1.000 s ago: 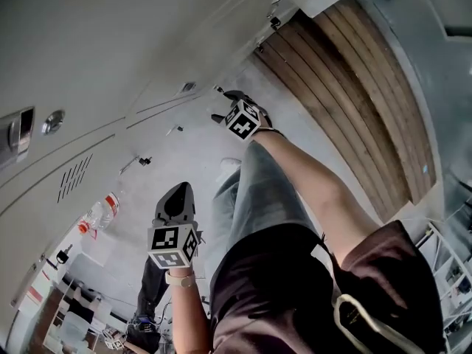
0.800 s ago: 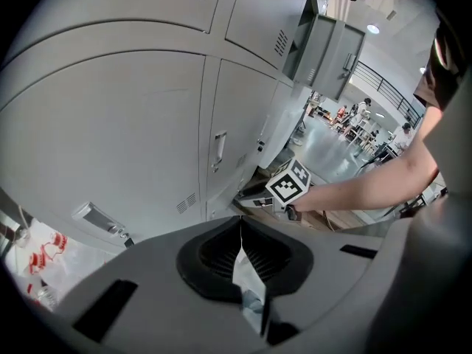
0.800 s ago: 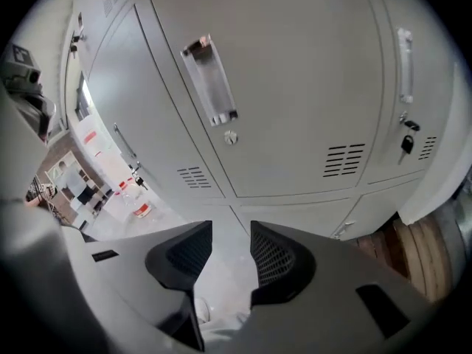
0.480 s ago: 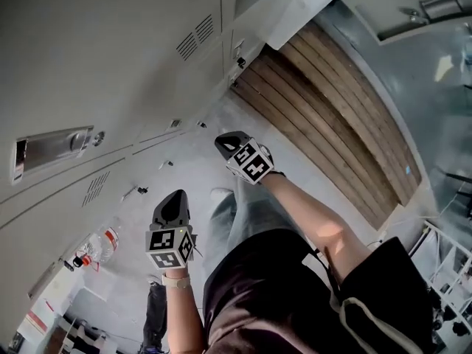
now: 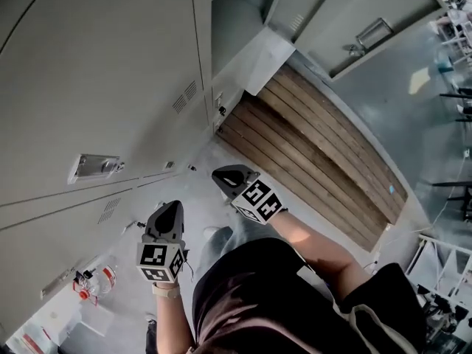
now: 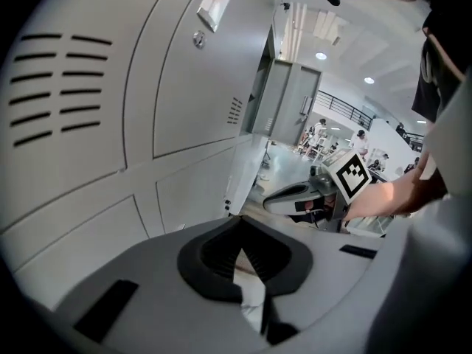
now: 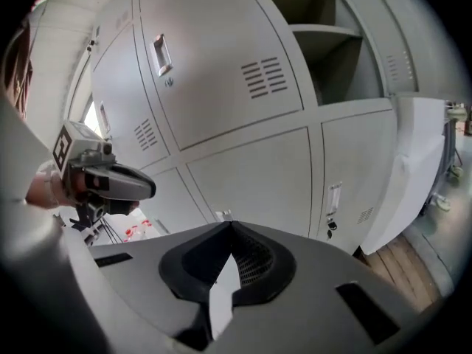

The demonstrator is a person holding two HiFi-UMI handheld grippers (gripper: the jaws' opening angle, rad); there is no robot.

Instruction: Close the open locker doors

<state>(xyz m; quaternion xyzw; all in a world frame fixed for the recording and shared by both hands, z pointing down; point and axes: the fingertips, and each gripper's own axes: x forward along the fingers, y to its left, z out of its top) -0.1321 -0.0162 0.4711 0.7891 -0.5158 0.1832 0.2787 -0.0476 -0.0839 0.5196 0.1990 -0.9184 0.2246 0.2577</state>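
1. While both grippers are in front of the grey lockers (image 7: 221, 72), the right gripper (image 7: 230, 231) has its fingers closed together, and nothing is between them.
2. The left gripper (image 6: 240, 227) shows the same: its fingers meet at the tips and they are empty.
3. Ahead of the right fingers and up to their right, one compartment (image 7: 332, 43) stands open, with a shelf (image 7: 324, 29) inside it.
4. In the head view, the upper door (image 5: 354, 28) of that compartment is swung far out. It is grey, with a metal handle (image 5: 372, 33) on its face and a few vent slots near one edge.
5. Below it, the lower door (image 7: 414, 164) is also open. It looks paler than the others and it stands out to the right of the right fingers, above the wooden slats (image 7: 404, 260) of the floor.
6. The doors straight ahead of the right fingers are shut. Each is flat and grey, with a group of short slots (image 7: 264, 77) and a recessed pull (image 7: 160, 51).
7. The two grippers are apart from each other, and no fingers touch a door.
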